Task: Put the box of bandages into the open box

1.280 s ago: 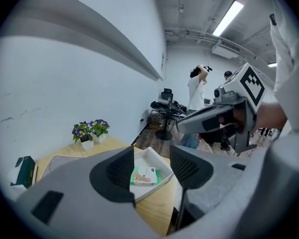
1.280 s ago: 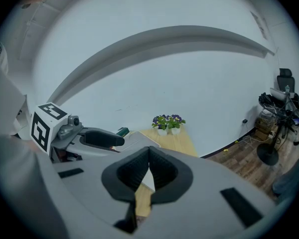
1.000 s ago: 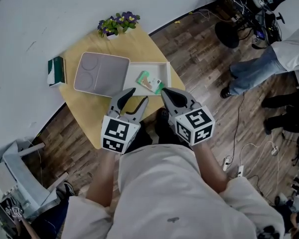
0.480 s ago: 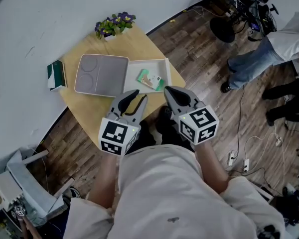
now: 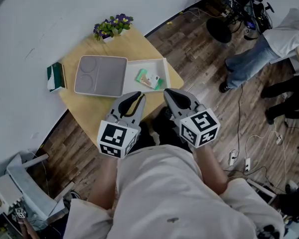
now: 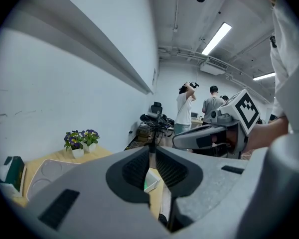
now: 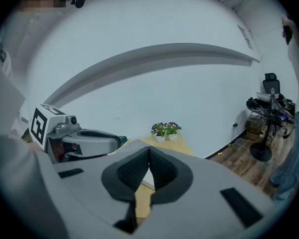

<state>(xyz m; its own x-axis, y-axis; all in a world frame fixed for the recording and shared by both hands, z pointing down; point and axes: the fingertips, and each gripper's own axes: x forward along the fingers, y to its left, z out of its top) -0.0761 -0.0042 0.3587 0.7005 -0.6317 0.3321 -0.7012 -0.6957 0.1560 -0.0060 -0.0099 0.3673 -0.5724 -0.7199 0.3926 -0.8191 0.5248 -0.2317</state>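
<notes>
On the desk [image 5: 84,107], at its right corner, the box of bandages [image 5: 148,78], light stiff card best pinched across its long sides, lies inside the open box [image 5: 145,61], while my left gripper [image 5: 137,96], whose jaws have just been closing on nothing, and my right gripper [image 5: 168,93] are clenched and empty.

The open box [image 5: 157,66] is reachable from above; grey lid [image 5: 100,75] flanks it, flowers [image 5: 112,26] behind.

You wear a cream shirt [image 5: 174,193] with wide sleeves. Your left gripper [image 5: 138,95] and right gripper [image 5: 166,91] are grey with black ribbed pads [image 6: 134,171], each bearing a white cube [image 5: 114,138] printed with black square markers.
</notes>
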